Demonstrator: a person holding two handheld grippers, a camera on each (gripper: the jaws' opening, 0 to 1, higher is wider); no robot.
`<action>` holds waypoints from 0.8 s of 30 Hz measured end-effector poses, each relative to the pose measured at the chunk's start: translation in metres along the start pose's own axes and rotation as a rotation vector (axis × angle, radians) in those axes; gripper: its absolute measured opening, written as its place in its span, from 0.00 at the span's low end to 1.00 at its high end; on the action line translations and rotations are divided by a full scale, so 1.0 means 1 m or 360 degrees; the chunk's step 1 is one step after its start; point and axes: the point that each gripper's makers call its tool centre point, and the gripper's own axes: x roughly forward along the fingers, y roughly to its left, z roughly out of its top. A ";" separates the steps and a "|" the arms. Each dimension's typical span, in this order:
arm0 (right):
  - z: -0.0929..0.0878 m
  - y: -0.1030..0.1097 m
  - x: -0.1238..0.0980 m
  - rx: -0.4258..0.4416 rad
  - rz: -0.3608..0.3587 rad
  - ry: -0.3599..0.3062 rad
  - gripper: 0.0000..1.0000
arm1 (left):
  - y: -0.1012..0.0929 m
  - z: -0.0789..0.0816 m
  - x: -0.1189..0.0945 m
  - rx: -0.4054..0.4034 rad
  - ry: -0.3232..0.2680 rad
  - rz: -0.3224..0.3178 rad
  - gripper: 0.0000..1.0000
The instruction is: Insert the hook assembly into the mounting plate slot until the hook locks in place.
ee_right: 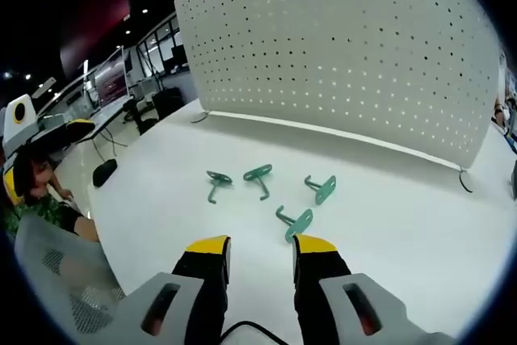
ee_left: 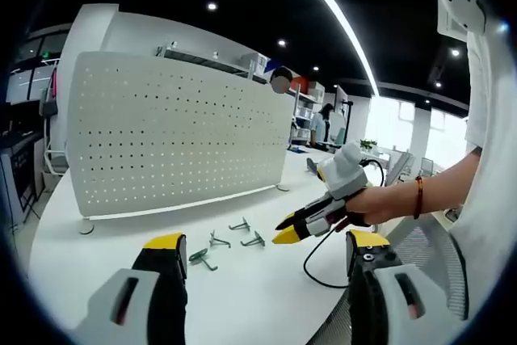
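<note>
Four green hooks [ee_right: 297,222] lie loose on the white table [ee_right: 404,232] in front of the upright pegboard [ee_right: 339,46]. Both the right gripper [ee_right: 260,250] and the left gripper [ee_left: 266,241] are open and empty. A skewed pinch could flick the nearest hook away or misalign it with the slot.
</note>
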 end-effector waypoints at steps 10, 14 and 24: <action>-0.004 -0.010 0.016 0.0049 -0.0013 0.0068 0.26 | 0.002 -0.004 0.000 -0.0013 0.0002 0.0017 0.83; -0.006 -0.013 0.022 0.0039 -0.0025 0.0093 0.26 | 0.002 -0.004 0.001 -0.0021 0.0002 0.0014 0.83; -0.011 -0.027 0.037 0.0097 -0.0086 0.0168 0.21 | 0.006 -0.005 0.001 -0.0014 0.0013 0.0015 0.82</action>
